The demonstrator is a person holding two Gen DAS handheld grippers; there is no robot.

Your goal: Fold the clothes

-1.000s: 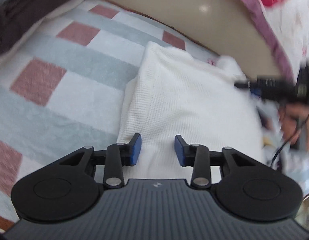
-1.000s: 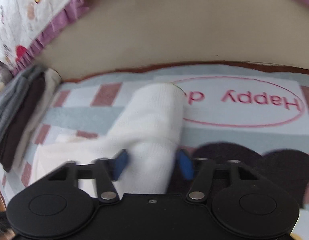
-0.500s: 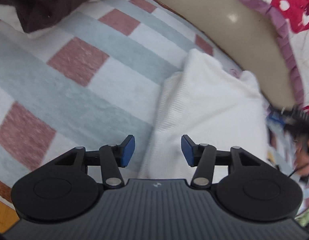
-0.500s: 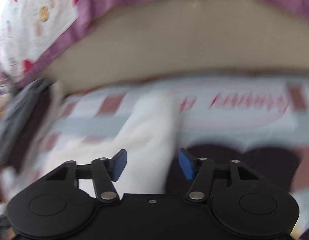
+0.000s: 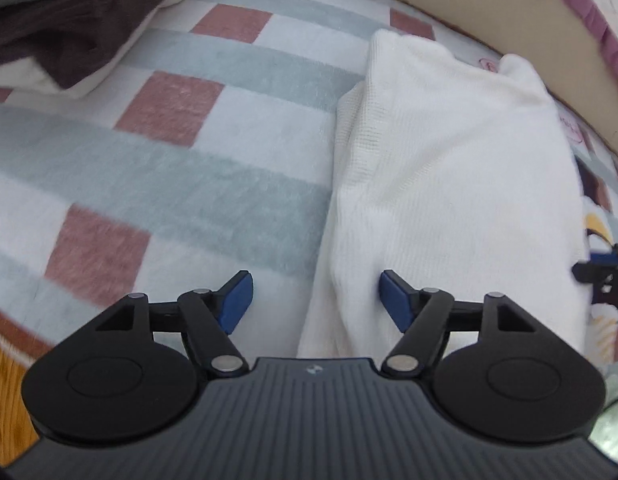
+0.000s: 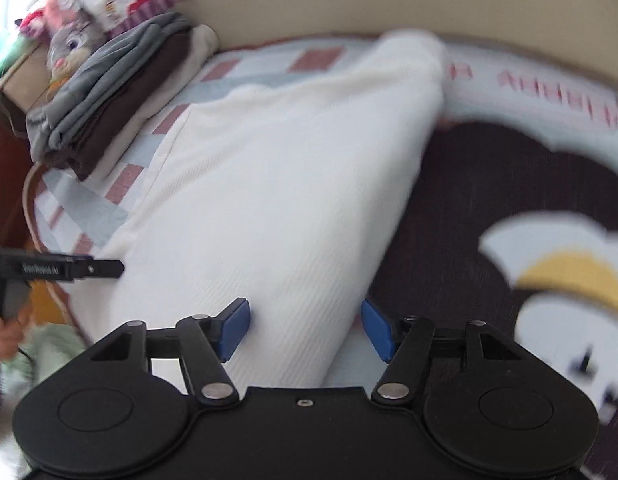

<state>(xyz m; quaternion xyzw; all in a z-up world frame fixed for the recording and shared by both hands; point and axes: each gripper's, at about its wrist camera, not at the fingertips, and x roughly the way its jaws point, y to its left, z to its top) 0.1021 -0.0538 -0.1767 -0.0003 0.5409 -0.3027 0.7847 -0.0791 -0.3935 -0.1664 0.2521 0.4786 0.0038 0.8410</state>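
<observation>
White garment (image 5: 449,184): a folded white waffle-knit piece lying flat on the blanket, long and narrow, with one rounded folded end toward the far edge; in the right wrist view (image 6: 277,184) it runs diagonally from the near gripper up to the far edge.
Blanket (image 5: 157,168): a fleece spread with pink squares and grey-blue bands on white; under the right gripper it shows a dark brown cartoon patch (image 6: 489,208) with white and yellow shapes and blurred pink lettering.
Left gripper (image 5: 315,300): fingers released and spread wide, nothing between the blue pads; it hovers over the near end of the white garment, whose left edge passes between the fingers.
Right gripper (image 6: 305,326): fingers released too, set wide, with the near end of the white garment lying under the gap; whether the pads touch the cloth cannot be told.
Folded stack (image 6: 121,92): grey, dark brown and cream clothes piled at the far left corner of the blanket, well apart from the white garment; the same pile shows at the top left of the left wrist view (image 5: 69,28).
Stuffed toy (image 6: 73,44): a grey plush rabbit beside the stack, on a tan box (image 6: 25,76).
Containers: the tan box is the only one seen; its contents cannot be told.
Floor (image 5: 13,384): wood-toned strip beyond the blanket's brown border.
</observation>
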